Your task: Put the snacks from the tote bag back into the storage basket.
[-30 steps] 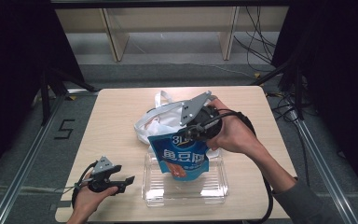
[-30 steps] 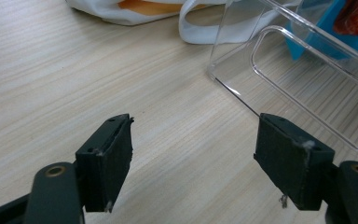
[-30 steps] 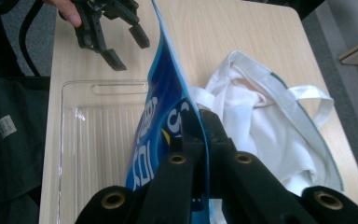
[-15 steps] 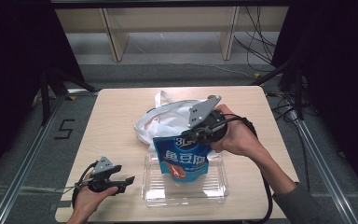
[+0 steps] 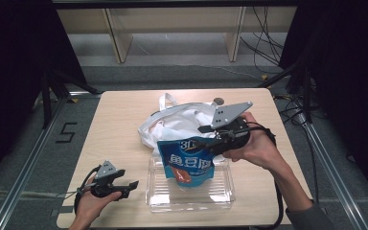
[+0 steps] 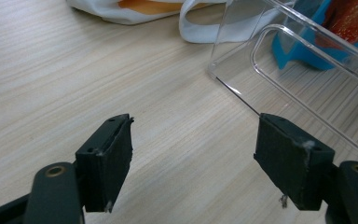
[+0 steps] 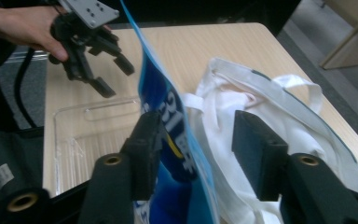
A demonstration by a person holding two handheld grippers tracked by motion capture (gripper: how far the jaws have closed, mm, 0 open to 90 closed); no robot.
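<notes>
Black grippers (image 5: 124, 187), grey triangular plates (image 5: 230, 114)

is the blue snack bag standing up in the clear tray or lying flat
Standing up. The blue snack bag rises upright from the clear tray, its top edge between the right gripper's parted fingers.

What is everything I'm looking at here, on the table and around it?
Snack pouch: one, blue with white lettering, upright in the clear tray, its top edge between the right hand-held gripper's jaws.
Clear plastic tray: one, transparent, near front edge of the table.
Cloth tote bag: one, white, crumpled behind the tray at table centre.
Table: one, light wood.
Shelving: one unit, pale wood, on the floor behind the table.
Cables: several, dark, on the floor at back right.
Left hand-held gripper: one, black, open, low at the table's front left corner.
Right hand-held gripper: one, black with grey plate, jaws apart around the pouch top.
</notes>
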